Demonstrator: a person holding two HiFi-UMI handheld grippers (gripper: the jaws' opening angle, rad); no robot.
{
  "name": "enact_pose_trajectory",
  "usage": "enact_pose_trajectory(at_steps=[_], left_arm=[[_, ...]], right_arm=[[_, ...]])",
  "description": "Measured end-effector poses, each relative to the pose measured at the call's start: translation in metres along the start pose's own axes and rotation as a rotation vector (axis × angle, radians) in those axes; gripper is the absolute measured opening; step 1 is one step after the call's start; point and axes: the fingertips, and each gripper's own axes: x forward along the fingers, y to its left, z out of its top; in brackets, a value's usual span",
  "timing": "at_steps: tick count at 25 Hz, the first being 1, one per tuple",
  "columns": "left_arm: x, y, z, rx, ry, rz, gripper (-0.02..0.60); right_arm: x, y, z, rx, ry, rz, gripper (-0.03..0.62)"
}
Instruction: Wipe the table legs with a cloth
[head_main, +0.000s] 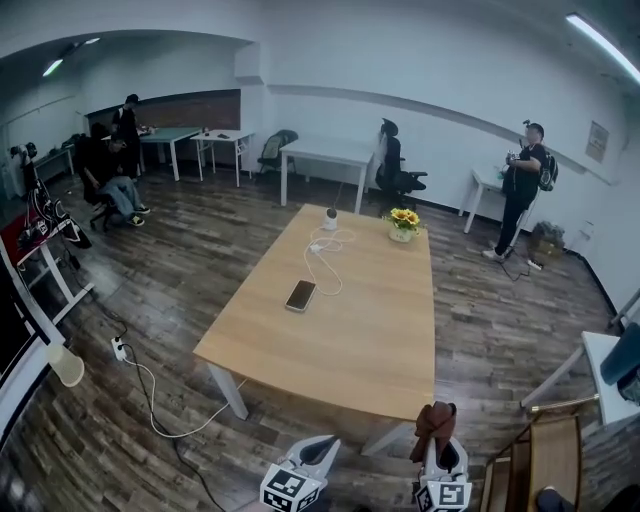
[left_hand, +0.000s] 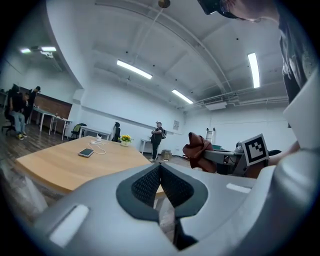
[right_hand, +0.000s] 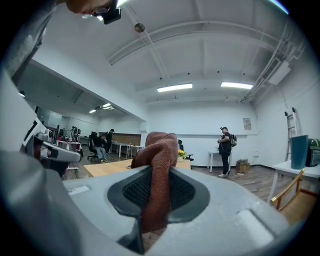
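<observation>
In the head view, my left claw (head_main: 322, 447) and right claw (head_main: 437, 445) sit near the wooden counter's (head_main: 350, 340) near edge, with the brown cloth (head_main: 435, 418) bunched on the right one. The left gripper view shows that claw pressed together, gripping nothing. The right gripper view shows the cloth pinched between that claw's jaws.

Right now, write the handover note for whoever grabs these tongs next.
Left tongs: shut, empty.
Right tongs: shut on the brown cloth, which sticks up above them.
Both are held short of the near edge of the table, touching nothing.
Done: cloth in grip.
Left: wipe the white table legs; the cloth touches none of them yet.
</observation>
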Motion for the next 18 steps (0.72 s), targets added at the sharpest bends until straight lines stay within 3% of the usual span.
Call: enact_pose_trajectory(at_steps=[3,10,15,18], left_arm=[[-0.024,-0.005,-0.004,-0.002,0.006,-0.029,0.018],[-0.065,-0.015,-0.003,-0.003,0.005,-0.074,0.020],[-0.094,-0.033,-0.001,0.034,-0.003,-0.098,0.020],[-0.107,-0.042,0.001,0.037,-0.015,-0.087,0.020]], right_arm=[[-0.030,0.016,0.002,0.012,-0.017,-0.024,0.064],[-0.091,0.049,-0.013,0.024,0.083,-0.067,0.064],[-0.116,0.060,-0.008,0.063,0.065,-0.095,0.064],[-0.127,0.074,-0.008,0.076,0.045,-0.064,0.064]])
